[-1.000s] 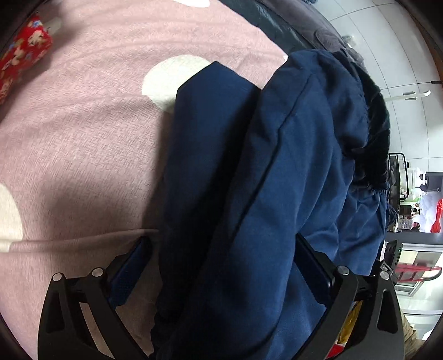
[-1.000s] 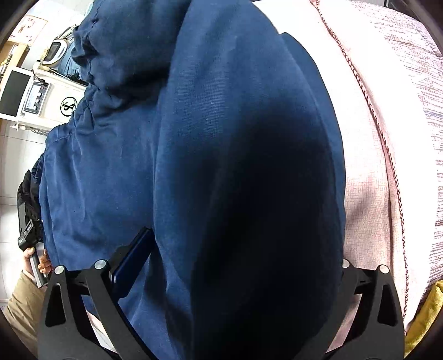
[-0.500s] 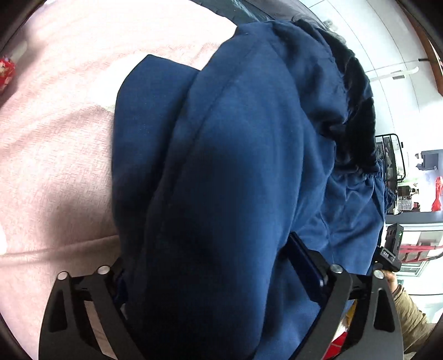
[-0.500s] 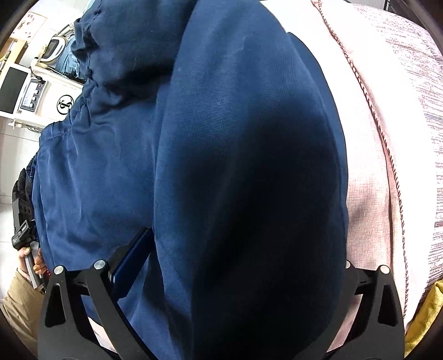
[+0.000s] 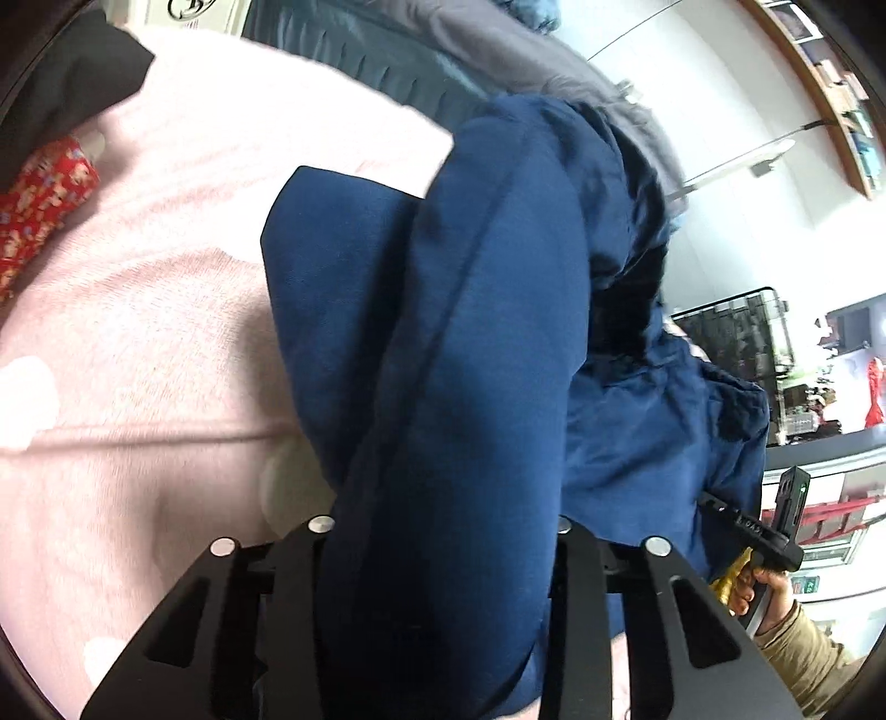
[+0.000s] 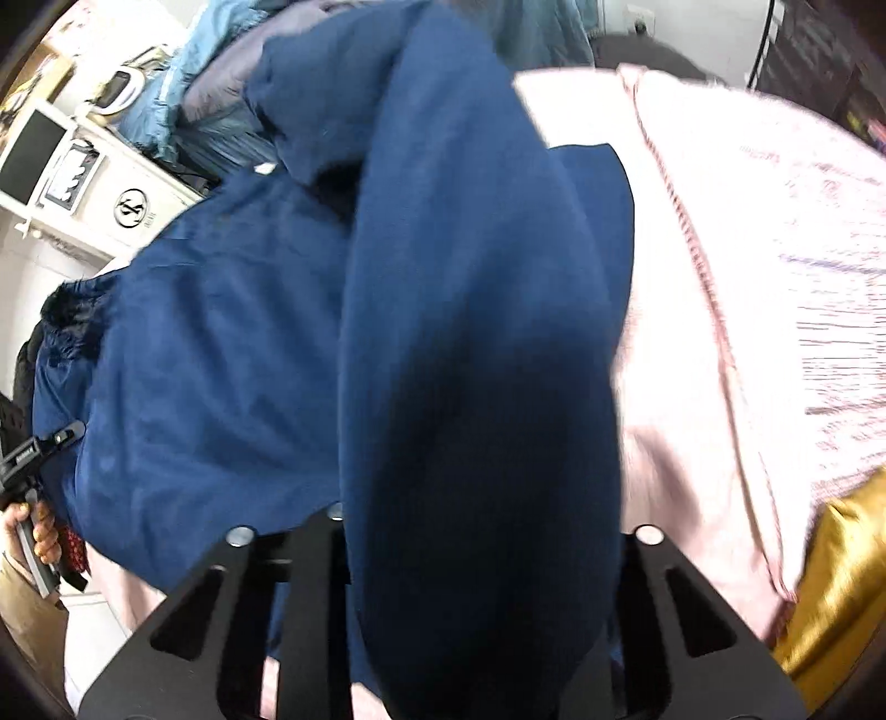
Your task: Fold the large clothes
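A large navy blue garment [image 5: 470, 332] lies bunched on a pink bedspread [image 5: 166, 277], part of it lifted. In the left wrist view a thick fold runs up between the jaws of my left gripper [image 5: 443, 526]. Those jaws are closing and pinch the cloth, which hides the fingertips. In the right wrist view the navy garment [image 6: 470, 277] fills the middle. Another thick fold sits between the closing jaws of my right gripper [image 6: 476, 526], which press on it. The garment's dark-lined end hangs toward the bed's edge.
The pink bedspread [image 6: 720, 277] spreads to the right, with a yellow cushion [image 6: 841, 565] at its lower corner. A red patterned cloth [image 5: 39, 205] lies far left. Grey and teal clothes [image 5: 498, 50] pile behind. A hand [image 5: 775, 592] grips the other handle. A white cabinet [image 6: 111, 183] stands beyond.
Both pairs of jaws came together from wide apart onto the navy cloth. Both grippers rose and tipped back, lifting the folds, so more of the room behind shows.
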Available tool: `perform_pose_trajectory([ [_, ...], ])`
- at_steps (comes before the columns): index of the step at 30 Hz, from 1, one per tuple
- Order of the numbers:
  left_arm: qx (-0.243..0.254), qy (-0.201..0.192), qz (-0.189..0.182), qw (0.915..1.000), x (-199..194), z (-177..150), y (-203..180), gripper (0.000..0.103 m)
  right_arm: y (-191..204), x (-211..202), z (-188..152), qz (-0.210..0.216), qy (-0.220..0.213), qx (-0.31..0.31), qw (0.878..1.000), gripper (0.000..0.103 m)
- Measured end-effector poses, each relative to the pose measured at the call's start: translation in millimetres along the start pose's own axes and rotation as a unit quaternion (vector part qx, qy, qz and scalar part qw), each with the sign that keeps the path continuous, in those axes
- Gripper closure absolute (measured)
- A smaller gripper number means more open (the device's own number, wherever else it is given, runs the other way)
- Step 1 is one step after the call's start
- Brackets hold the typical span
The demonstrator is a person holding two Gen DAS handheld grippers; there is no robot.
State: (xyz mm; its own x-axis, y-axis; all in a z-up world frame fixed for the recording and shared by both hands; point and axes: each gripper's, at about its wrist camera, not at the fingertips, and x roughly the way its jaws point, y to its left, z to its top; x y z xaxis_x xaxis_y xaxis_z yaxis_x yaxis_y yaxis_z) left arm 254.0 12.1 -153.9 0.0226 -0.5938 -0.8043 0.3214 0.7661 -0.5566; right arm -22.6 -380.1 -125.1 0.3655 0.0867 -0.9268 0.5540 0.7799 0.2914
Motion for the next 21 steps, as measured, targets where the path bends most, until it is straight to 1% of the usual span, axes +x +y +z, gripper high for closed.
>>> perform_pose_trajectory([
  [4,0.009,-0.016,-0.022,0.9996,-33.0,-21.8,-26.2,0.074,15.1,-44.1,-26.3,0.030,-0.037,-0.023,0.999,0.082],
  [5,0.012,-0.016,-0.022,0.9996,-38.1,-28.5,-32.2,0.074,18.5,-54.0,-34.0,0.032,-0.042,-0.029,0.998,0.082],
  [7,0.022,-0.011,-0.018,0.9995,-54.2,-52.8,-45.8,0.075,26.7,-75.5,-54.9,0.033,-0.049,-0.047,0.997,0.083],
  [9,0.033,-0.001,-0.008,0.9994,-67.7,-76.0,-57.6,0.075,32.6,-94.2,-79.9,0.035,-0.049,-0.065,0.996,0.083],
  [11,0.034,0.005,0.001,0.9994,-76.2,-102.8,-62.3,0.075,30.5,-105.5,-100.7,0.040,-0.041,-0.067,0.996,0.083],
  [13,0.025,0.010,0.002,0.9996,-83.0,-124.3,-61.6,0.075,24.3,-114.2,-124.7,0.046,-0.028,-0.056,0.997,0.083],
  [15,0.010,0.011,0.000,0.9999,-84.8,-138.0,-62.5,0.075,16.8,-119.6,-141.3,0.047,-0.019,-0.050,0.997,0.084],
  [18,0.008,0.007,-0.003,0.9999,-91.3,-147.7,-57.4,0.075,10.0,-125.4,-148.6,0.060,-0.021,-0.025,0.998,0.084],
  [20,0.018,0.004,-0.006,0.9998,-96.2,-148.1,-62.2,0.076,3.1,-135.3,-145.0,0.074,-0.032,-0.007,0.997,0.085],
  [21,0.028,0.003,-0.010,0.9995,-96.5,-143.3,-72.7,0.076,-0.8,-142.7,-142.7,0.079,-0.041,-0.004,0.996,0.085],
])
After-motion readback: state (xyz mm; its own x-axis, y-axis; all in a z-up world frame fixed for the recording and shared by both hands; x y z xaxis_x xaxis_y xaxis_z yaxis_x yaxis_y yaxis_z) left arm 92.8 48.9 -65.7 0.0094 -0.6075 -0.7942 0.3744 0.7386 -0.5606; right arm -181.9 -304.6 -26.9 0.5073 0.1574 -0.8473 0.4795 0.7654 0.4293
